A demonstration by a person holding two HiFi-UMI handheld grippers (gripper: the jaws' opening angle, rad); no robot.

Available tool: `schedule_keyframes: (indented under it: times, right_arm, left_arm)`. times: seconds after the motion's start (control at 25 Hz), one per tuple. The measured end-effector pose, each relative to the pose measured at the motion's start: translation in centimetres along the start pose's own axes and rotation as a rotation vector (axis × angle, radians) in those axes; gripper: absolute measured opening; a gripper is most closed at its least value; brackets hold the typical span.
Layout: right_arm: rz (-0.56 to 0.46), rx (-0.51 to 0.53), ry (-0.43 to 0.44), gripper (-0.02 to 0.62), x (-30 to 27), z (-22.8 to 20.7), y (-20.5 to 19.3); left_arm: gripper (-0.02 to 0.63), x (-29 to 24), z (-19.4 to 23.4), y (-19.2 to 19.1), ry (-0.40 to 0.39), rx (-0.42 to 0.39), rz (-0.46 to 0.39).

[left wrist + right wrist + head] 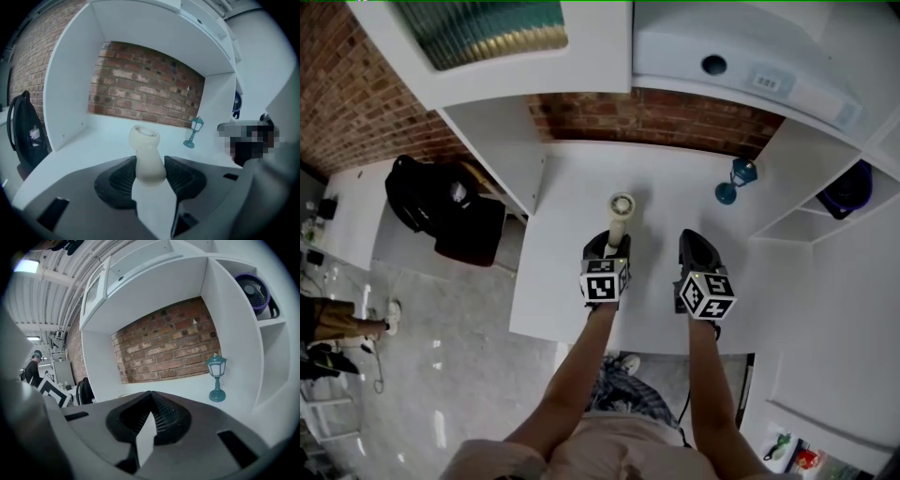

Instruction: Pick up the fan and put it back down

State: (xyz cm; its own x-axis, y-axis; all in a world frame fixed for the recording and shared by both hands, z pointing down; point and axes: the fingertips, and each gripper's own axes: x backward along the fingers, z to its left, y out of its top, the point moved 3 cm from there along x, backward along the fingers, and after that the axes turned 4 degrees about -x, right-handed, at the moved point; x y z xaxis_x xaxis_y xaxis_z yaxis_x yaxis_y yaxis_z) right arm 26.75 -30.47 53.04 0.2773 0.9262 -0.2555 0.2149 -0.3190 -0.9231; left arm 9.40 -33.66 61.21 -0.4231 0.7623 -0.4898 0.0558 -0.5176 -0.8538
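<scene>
Your left gripper [150, 172] is closed partway, pads pressing the neck of the cream fan [144, 138] at the middle of the white counter [670, 211]. Your right gripper [149, 416] beside it has its jaws together and empty, with a teal lamp [216, 377] farther back.

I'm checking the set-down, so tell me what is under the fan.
The fan is gripped in the left claw. Below it only the white desk shows. The claw covers the fan's base, so contact with the desk cannot be seen.
</scene>
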Motion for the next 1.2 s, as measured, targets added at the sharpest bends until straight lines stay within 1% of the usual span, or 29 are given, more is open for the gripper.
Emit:
schedule_keyframes:
  times: [0.12, 0.28, 0.64, 0.68, 0.76, 0.8, 0.96, 1.08, 1.2]
  right_arm:
    - [0.018, -0.003, -0.003, 0.015, 0.0, -0.5, -0.8]
    - [0.026, -0.006, -0.007, 0.015, 0.0, -1.0, -1.2]
    - [0.029, -0.015, -0.018, 0.015, 0.2, -1.3, -1.5]
    - [0.028, -0.017, -0.019, 0.015, 0.2, -1.3, -1.5]
    - [0.024, -0.02, -0.021, 0.015, 0.3, -1.2, -1.4]
    - [0.022, -0.022, -0.022, 0.015, 0.3, -1.2, -1.4]
    - [0.011, -0.023, -0.024, 0.015, 0.5, -1.1, -1.2]
    - [0.005, -0.024, -0.026, 0.015, 0.7, -1.1, -1.1]
    - [0.002, -0.024, -0.028, 0.015, 1.0, -1.0, -0.9]
  left_arm:
    - [0.206, -1.4, -0.1, -3.0, -0.002, 0.028, 0.076]
    - [0.206, -2.0, -0.4, -5.4, -0.002, 0.039, 0.145]
    - [0.206, -2.2, -0.5, -7.0, -0.016, 0.023, 0.225]
    - [0.231, -2.3, -0.5, -7.2, -0.019, 0.026, 0.232]
    - [0.311, -2.3, -0.7, -7.4, -0.03, 0.033, 0.234]
    - [0.334, -2.2, -0.8, -7.3, -0.036, 0.033, 0.23]
    - [0.354, -1.7, -0.7, -6.5, -0.033, 0.002, 0.212]
    - [0.36, -1.4, -0.6, -6.4, -0.026, 0.003, 0.205]
    - [0.362, -0.9, -0.7, -5.3, -0.027, -0.003, 0.176]
